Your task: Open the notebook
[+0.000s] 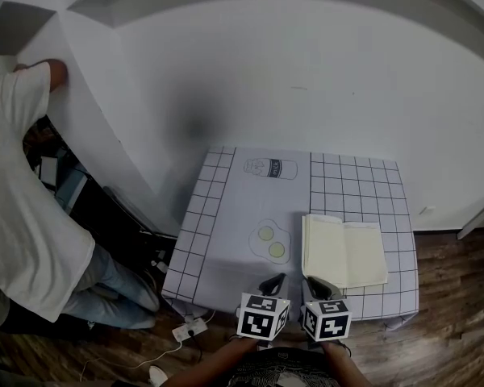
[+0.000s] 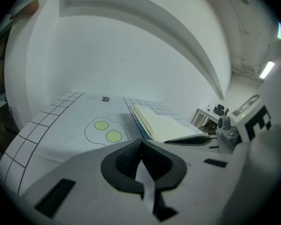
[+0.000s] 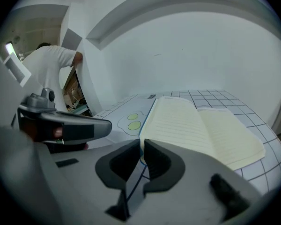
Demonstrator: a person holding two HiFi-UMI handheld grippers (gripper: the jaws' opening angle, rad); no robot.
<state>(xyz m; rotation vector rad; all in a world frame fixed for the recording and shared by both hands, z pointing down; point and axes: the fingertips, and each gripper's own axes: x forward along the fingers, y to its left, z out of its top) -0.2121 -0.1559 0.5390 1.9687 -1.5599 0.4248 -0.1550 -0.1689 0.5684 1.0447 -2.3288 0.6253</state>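
The notebook [image 1: 343,252] lies open and flat on the right half of the gridded table sheet [image 1: 218,208], cream lined pages up; it also shows as the open notebook [image 2: 164,123] and the open notebook [image 3: 201,125] in the two gripper views. My left gripper [image 1: 273,283] hovers at the table's near edge, left of the book, jaws shut with nothing in them [image 2: 140,146]. My right gripper [image 1: 316,285] hangs just before the notebook's near left corner; its jaws [image 3: 142,146] stand a narrow slit apart, gripping nothing.
A fried-egg drawing [image 1: 270,242] and a can drawing [image 1: 270,168] are printed on the sheet left of the book. A person in a white shirt [image 1: 24,192] bends at the far left. A power strip [image 1: 189,327] and cables lie on the wooden floor.
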